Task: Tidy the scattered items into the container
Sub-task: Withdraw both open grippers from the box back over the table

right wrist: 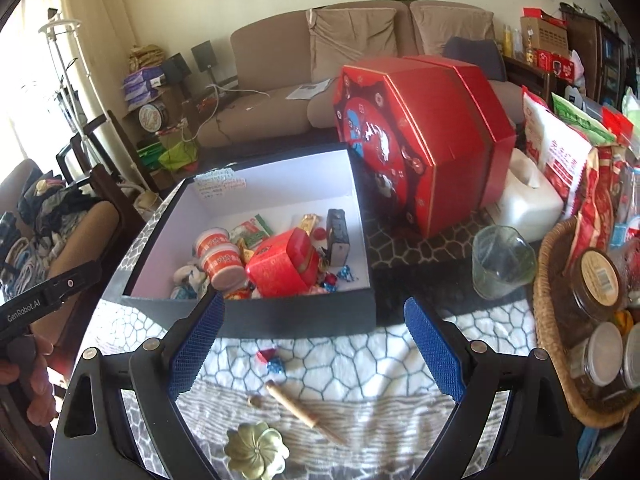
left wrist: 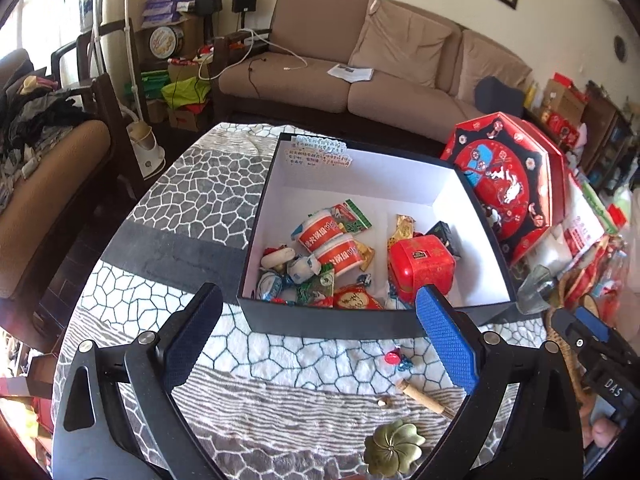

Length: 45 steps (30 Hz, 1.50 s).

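The near wall of the black box (left wrist: 332,326) hides the lowest snacks inside; the small wrapped candies (right wrist: 272,360) on the patterned surface (left wrist: 304,360) are too small to identify. The left gripper (left wrist: 318,338) hovers empty, jaws wide apart, before the box's near wall. Candies, a wooden stick (right wrist: 296,404) and a brass flower dish (right wrist: 256,450) lie before the box, between the jaws of the equally wide, empty right gripper (right wrist: 314,346).
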Each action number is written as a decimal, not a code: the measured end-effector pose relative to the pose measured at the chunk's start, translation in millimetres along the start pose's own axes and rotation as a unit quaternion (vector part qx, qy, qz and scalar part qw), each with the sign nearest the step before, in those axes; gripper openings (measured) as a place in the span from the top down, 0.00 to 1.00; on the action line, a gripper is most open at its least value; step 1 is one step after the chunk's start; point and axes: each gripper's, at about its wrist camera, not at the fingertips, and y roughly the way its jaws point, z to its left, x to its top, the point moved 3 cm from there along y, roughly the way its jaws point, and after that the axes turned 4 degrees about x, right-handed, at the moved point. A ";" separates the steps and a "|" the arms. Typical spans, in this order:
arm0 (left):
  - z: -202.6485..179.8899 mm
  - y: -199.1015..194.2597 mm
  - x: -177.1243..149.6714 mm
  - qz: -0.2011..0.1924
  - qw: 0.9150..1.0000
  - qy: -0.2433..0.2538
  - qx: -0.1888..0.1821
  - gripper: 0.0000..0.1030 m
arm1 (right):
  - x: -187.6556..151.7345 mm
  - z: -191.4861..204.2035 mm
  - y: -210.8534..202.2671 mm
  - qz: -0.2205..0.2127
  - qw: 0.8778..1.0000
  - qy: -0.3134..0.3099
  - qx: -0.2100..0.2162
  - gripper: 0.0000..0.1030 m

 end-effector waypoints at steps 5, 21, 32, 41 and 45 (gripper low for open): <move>2.2 -16.2 -21.0 -0.010 1.000 0.008 -0.004 0.05 | -22.9 -2.3 -4.9 0.012 1.000 0.007 0.016 0.09; 12.6 -45.8 -66.3 -0.019 0.999 0.023 0.010 0.05 | -67.3 9.0 -14.0 0.042 0.999 -0.016 -0.006 0.09; 7.3 -41.1 -68.8 -0.016 0.999 0.035 -0.010 0.05 | -62.7 26.6 -1.0 0.046 0.998 -0.038 -0.009 0.09; -10.3 -20.7 -76.2 0.013 0.998 0.057 -0.016 0.05 | -64.7 36.9 10.2 0.062 0.996 -0.055 -0.012 0.09; -14.6 -15.5 -78.1 0.027 0.998 0.056 -0.029 0.05 | -68.2 36.8 16.7 0.075 0.994 -0.071 -0.036 0.09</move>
